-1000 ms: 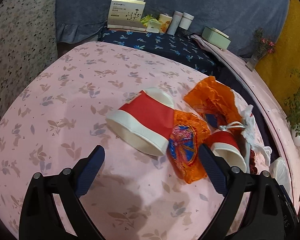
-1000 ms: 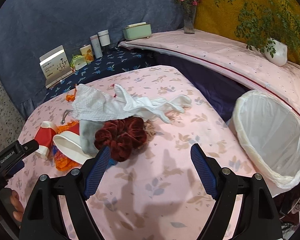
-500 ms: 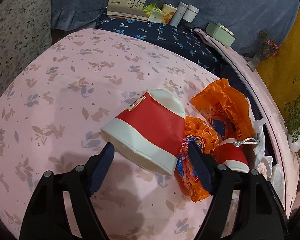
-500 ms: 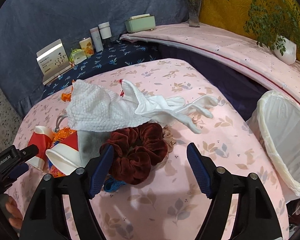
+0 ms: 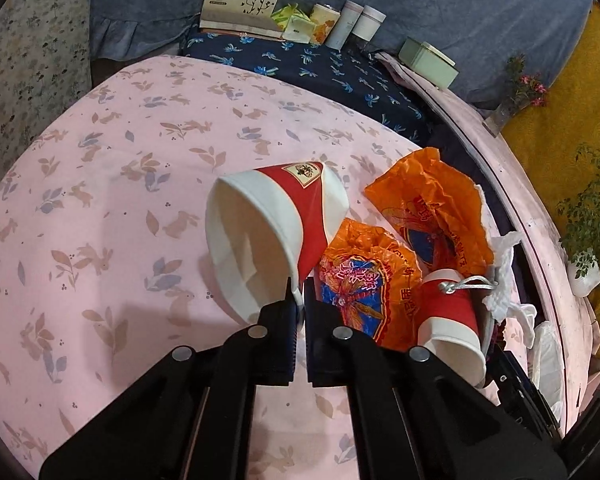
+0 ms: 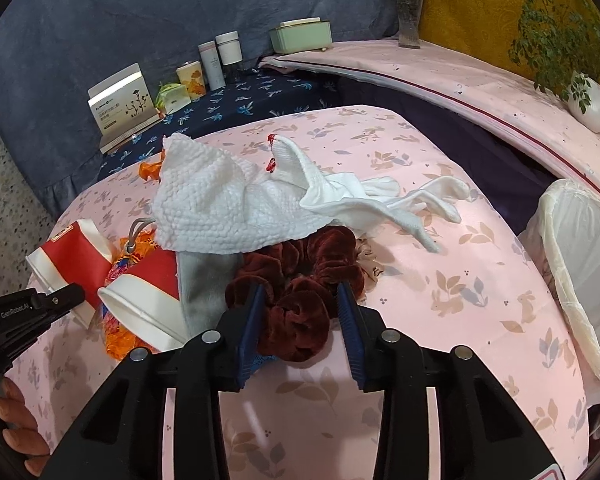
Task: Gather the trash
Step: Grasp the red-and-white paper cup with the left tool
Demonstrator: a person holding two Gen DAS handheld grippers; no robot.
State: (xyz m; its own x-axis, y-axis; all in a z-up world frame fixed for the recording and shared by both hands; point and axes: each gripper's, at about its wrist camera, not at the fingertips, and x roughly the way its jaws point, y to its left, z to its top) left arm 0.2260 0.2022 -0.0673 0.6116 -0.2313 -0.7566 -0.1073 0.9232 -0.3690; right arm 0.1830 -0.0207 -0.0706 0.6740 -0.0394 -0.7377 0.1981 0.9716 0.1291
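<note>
The left gripper (image 5: 299, 300) was shut on the rim of the red-and-white paper cup (image 5: 268, 228), tipped on the pink surface (image 5: 100, 208); that thin pinch might slip. The right gripper's (image 6: 300, 312) jaws were closing around the maroon velvet scrunchie (image 6: 296, 280), possibly snagging the grey cloth (image 6: 200, 284)

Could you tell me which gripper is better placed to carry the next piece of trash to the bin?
Left: the left gripper is pinched shut on the paper cup rim. The right gripper is closing around the scrunchie, nearer the bin.
</note>
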